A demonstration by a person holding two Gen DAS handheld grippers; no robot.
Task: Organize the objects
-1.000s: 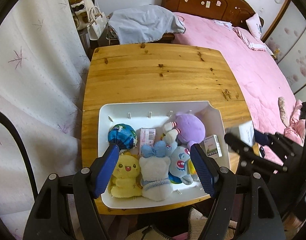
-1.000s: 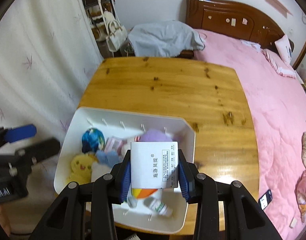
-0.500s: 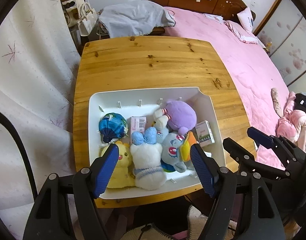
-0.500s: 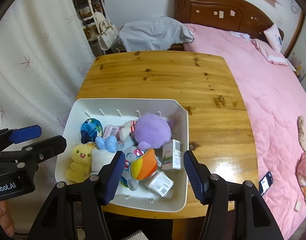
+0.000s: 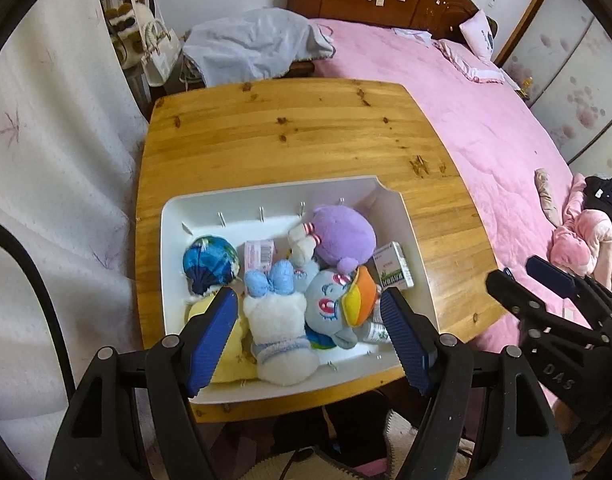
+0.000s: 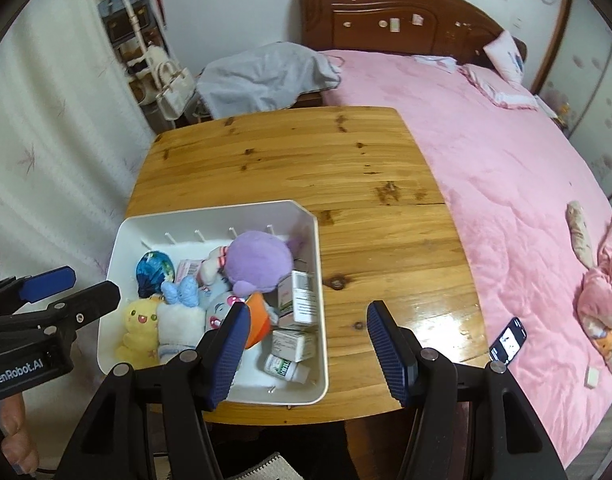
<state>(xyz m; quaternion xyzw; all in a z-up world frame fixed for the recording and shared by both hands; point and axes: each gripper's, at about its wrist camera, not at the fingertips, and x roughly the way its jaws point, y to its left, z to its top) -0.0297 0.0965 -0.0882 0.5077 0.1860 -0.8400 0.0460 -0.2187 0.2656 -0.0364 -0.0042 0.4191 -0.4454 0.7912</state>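
A white bin (image 5: 409, 232) (image 6: 321, 280) stands on the near part of a wooden table (image 5: 290, 136) (image 6: 306, 160). It holds plush toys: a purple one (image 5: 341, 232) (image 6: 258, 260), a yellow one (image 6: 140, 320), a white one (image 5: 278, 320), a blue elephant (image 5: 329, 300), plus a blue ball (image 5: 210, 260) (image 6: 154, 272) and small boxes (image 5: 393, 266) (image 6: 300, 300). My left gripper (image 5: 309, 336) is open and empty above the bin's near edge. My right gripper (image 6: 307, 344) is open and empty, above the bin's right corner.
A pink bed (image 6: 505, 160) lies right of the table, with a phone (image 6: 507, 338) and plush toys (image 6: 601, 304) on it. A white curtain (image 5: 46, 160) hangs on the left. A grey cloth (image 5: 254, 48) lies behind the table.
My right gripper let go of the white box, which now lies in the bin, and opened. Both grippers pulled back from the bin.
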